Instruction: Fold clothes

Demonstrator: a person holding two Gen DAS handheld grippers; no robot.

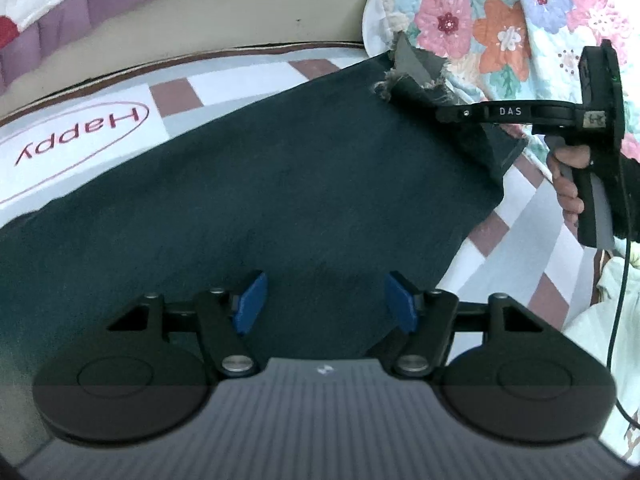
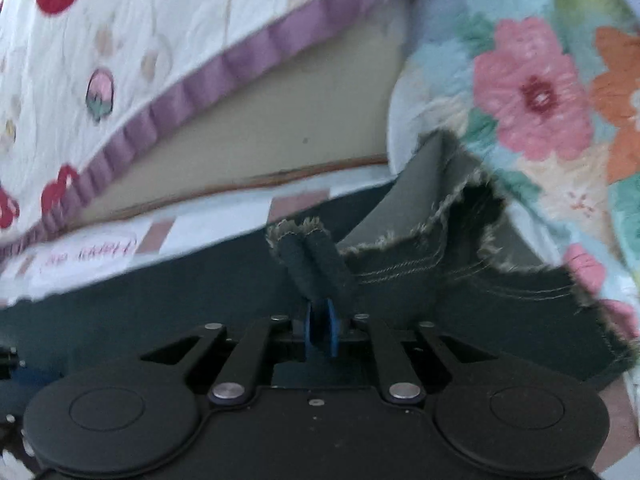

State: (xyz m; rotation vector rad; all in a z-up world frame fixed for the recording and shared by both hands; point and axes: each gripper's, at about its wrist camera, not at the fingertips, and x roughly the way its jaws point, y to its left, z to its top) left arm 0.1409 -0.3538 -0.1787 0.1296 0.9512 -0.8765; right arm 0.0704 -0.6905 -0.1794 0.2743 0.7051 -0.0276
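My left gripper [image 1: 325, 302] hung with its blue pads [image 1: 251, 300] spread well apart over the dark blue-green garment [image 1: 248, 200], nothing between them and neither pad pressing the cloth. The garment lay spread flat on the checked bedsheet [image 1: 224, 82], which had grey, white and brown squares and a red "Happy" oval [image 1: 76, 142] printed beside the cloth's far edge. My right gripper [image 2: 320, 330] was clenched on the garment: its two blue pads stood almost together with a rolled strip of frayed hem [image 2: 308, 256] rising from between them. From the left wrist camera I saw that right gripper [image 1: 444, 114] reaching in from the side, my hand [image 1: 568, 184] wrapped round its handle, lifting the ragged corner of the garment above the sheet so the paler inside of the fabric showed. Behind that lifted corner sat a floral quilt [image 1: 480, 12] with pink and orange flowers, and along the far side lay a white cover with a purple ruffled border [image 2: 168, 92]
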